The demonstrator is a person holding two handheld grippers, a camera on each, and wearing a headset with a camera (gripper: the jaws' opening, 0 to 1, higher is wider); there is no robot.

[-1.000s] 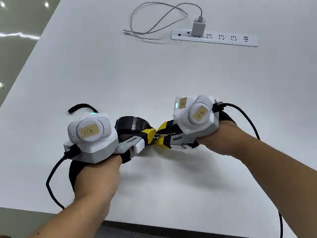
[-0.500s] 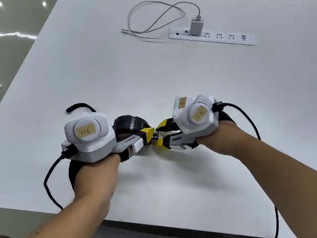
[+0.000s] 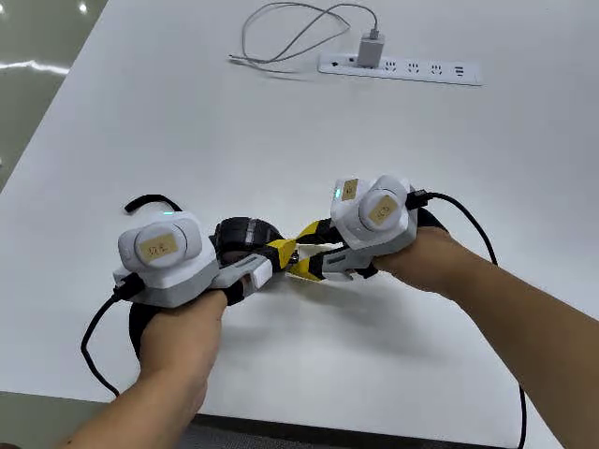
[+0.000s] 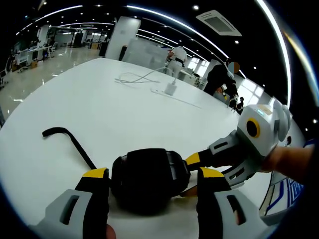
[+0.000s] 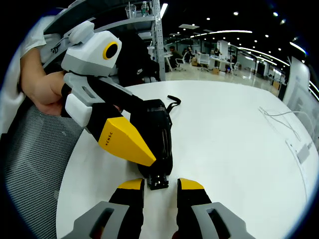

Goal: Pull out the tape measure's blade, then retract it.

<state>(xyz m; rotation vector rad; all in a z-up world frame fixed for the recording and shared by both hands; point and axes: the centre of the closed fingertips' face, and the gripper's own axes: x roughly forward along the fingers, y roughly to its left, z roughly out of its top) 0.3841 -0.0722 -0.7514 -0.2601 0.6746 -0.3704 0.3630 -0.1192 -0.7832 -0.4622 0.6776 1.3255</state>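
Lower centre of frame: the left gripper (image 4: pixel 153 175) clamps the black tape (image 5: pixel 157 132); the right gripper (image 5: pixel 160 187) flanks its mouth, grip impossible to tell.

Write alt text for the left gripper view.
The left gripper clamps a black tape measure between its yellow-tipped fingers on a white table. The right gripper reaches in from the right to the case's front. A black strap trails left, with a power strip and cable farther back.

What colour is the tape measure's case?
Black. The tape measure shows best in the left gripper view.
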